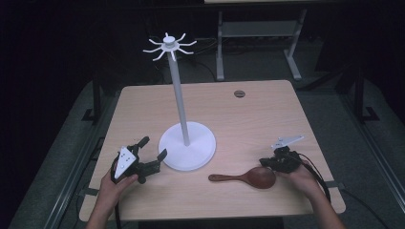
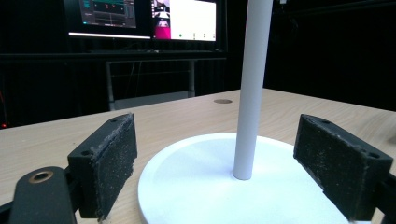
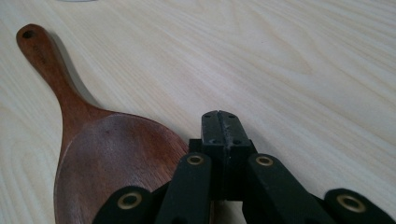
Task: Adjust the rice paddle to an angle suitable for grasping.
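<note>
A white stand (image 1: 187,143) with a round base, a tall pole and a ring of hooks (image 1: 169,46) on top rises from the middle of the wooden table (image 1: 248,114). My left gripper (image 1: 153,149) is open just left of the base; in the left gripper view its pads (image 2: 108,163) frame the base (image 2: 205,186) and pole (image 2: 252,88). A dark wooden spoon (image 1: 248,178) lies flat near the front edge, handle pointing left. My right gripper (image 1: 265,162) is shut and empty at the bowl's right end; the right gripper view shows the spoon (image 3: 107,158) beside the pressed-together fingertips (image 3: 219,122).
A round grommet hole (image 1: 239,93) sits near the table's far edge. Beyond the table stand a metal frame (image 1: 258,43) and monitors (image 2: 144,16) in a dark room. Bare tabletop lies to the right of the stand.
</note>
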`<state>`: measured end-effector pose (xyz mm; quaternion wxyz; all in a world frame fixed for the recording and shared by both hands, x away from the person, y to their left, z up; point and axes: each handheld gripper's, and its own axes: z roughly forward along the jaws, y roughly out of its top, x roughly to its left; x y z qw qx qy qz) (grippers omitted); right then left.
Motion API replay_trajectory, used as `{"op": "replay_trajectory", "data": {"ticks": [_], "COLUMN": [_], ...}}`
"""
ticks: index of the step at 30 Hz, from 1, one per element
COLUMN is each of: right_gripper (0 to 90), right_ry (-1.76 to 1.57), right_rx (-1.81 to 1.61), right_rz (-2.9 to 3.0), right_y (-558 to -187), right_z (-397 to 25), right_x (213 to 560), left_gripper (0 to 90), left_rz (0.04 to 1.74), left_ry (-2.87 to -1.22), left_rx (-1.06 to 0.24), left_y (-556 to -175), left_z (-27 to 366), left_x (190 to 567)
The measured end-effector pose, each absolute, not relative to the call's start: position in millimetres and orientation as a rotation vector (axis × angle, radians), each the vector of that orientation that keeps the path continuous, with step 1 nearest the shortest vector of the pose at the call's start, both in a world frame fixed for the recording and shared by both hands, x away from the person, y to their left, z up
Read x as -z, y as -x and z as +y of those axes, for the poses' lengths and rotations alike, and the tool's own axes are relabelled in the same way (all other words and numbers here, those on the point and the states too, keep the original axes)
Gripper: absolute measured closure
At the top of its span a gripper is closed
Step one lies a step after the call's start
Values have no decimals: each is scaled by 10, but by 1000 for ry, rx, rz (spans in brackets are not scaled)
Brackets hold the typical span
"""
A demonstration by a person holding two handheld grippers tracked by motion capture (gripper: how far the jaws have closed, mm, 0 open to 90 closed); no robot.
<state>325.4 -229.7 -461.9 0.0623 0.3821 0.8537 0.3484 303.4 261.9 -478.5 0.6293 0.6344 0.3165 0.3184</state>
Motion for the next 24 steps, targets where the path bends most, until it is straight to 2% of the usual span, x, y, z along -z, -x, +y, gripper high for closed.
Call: {"op": "replay_trajectory", "data": {"ticks": [24], "right_gripper": [899], "right_ry": [-1010], "right_rx": [-1064], "right_rz": [2679], "right_y": [-3134], "right_z": [-2192], "right_x": [4508], "left_gripper": [128], "left_rz": [724], "left_ry": [-1453], "left_rx": [-730], "left_y": [-3035], "left_z": [2619], "left_x": [4786]}}
